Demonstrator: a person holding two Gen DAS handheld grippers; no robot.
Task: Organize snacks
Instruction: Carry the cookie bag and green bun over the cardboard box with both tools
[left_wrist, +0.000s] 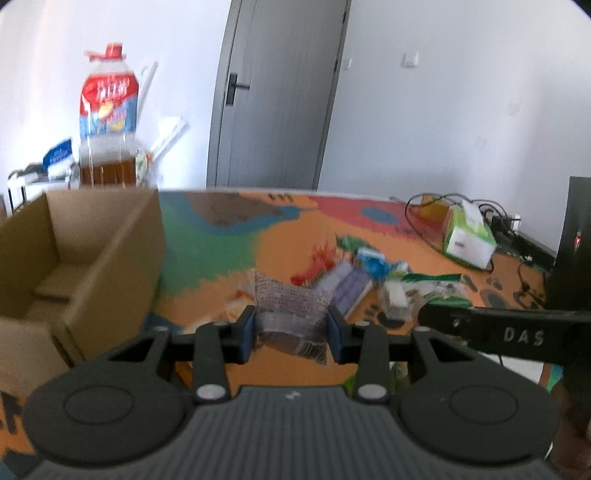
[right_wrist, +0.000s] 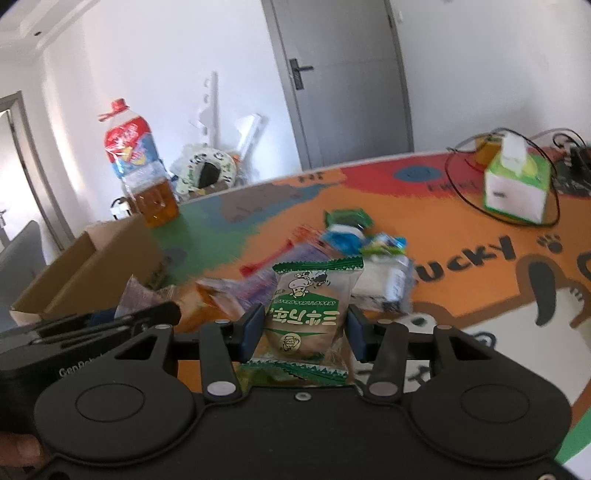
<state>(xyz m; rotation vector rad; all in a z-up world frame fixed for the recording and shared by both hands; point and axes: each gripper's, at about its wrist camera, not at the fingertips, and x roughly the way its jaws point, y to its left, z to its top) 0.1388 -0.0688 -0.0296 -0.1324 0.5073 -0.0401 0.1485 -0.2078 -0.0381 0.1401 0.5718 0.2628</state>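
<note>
My left gripper (left_wrist: 291, 334) is shut on a brown patterned snack packet (left_wrist: 290, 308) and holds it above the mat. My right gripper (right_wrist: 306, 334) is shut on a green-edged sandwich snack packet (right_wrist: 308, 310) with a cartoon cow. A pile of several snack packets (left_wrist: 354, 273) lies on the colourful mat; it also shows in the right wrist view (right_wrist: 332, 251). An open cardboard box (left_wrist: 74, 251) stands at the left, also seen in the right wrist view (right_wrist: 85, 269). The right gripper body (left_wrist: 517, 334) shows at the right of the left wrist view.
A large oil bottle (left_wrist: 107, 122) stands behind the box; it also shows in the right wrist view (right_wrist: 142, 173). A green tissue box (right_wrist: 517, 188) with cables sits at the far right. A black box (left_wrist: 576, 240) stands at the right edge. A grey door (left_wrist: 277, 92) is behind.
</note>
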